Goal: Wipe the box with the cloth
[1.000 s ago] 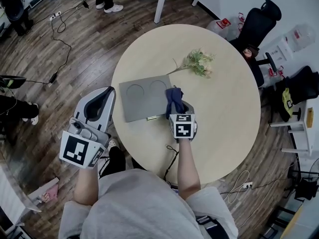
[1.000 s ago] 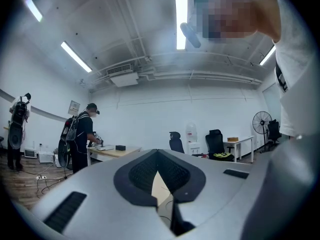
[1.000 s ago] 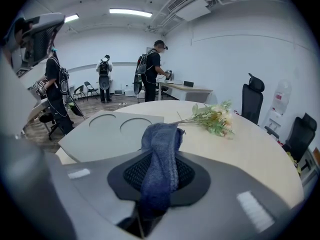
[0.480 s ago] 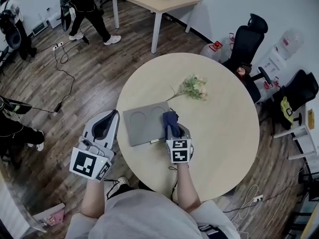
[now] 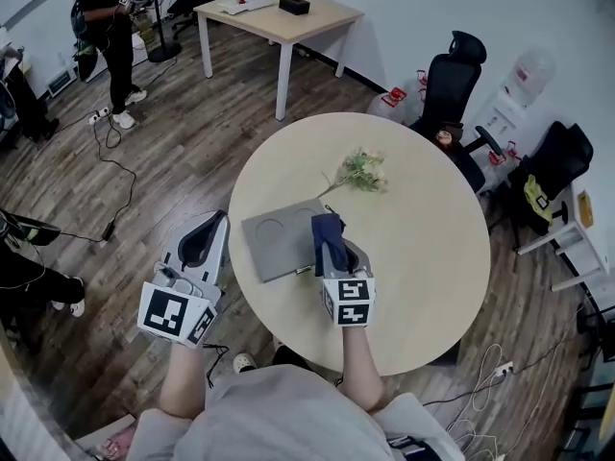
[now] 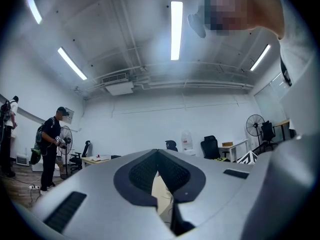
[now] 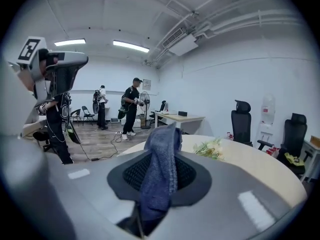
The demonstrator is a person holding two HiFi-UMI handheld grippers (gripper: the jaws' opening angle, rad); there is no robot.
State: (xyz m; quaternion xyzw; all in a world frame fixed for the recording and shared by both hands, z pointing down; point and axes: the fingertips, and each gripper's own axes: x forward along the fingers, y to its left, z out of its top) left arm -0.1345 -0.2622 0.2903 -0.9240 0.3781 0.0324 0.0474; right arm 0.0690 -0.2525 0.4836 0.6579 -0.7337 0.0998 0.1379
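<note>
Presently the right tool [image 5: 334, 251] pinches the dark blue cloth [image 5: 325, 230]; firm, overlapping strokes across the flat grey box [image 5: 277, 243] beneath its tip should serve best.

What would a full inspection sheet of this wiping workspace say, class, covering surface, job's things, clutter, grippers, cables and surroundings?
Surface: round beige table.
Job's things: grey box lies flat near the table's left edge; blue cloth is over its right end, contact cannot be told.
Clutter: flower sprig beyond the box.
Grippers: right gripper shut on the cloth; left gripper shut, empty, off the table's left edge.
Cables: loose cables on the floor.
Surroundings: wooden floor, office chair, desk, standing person.
</note>
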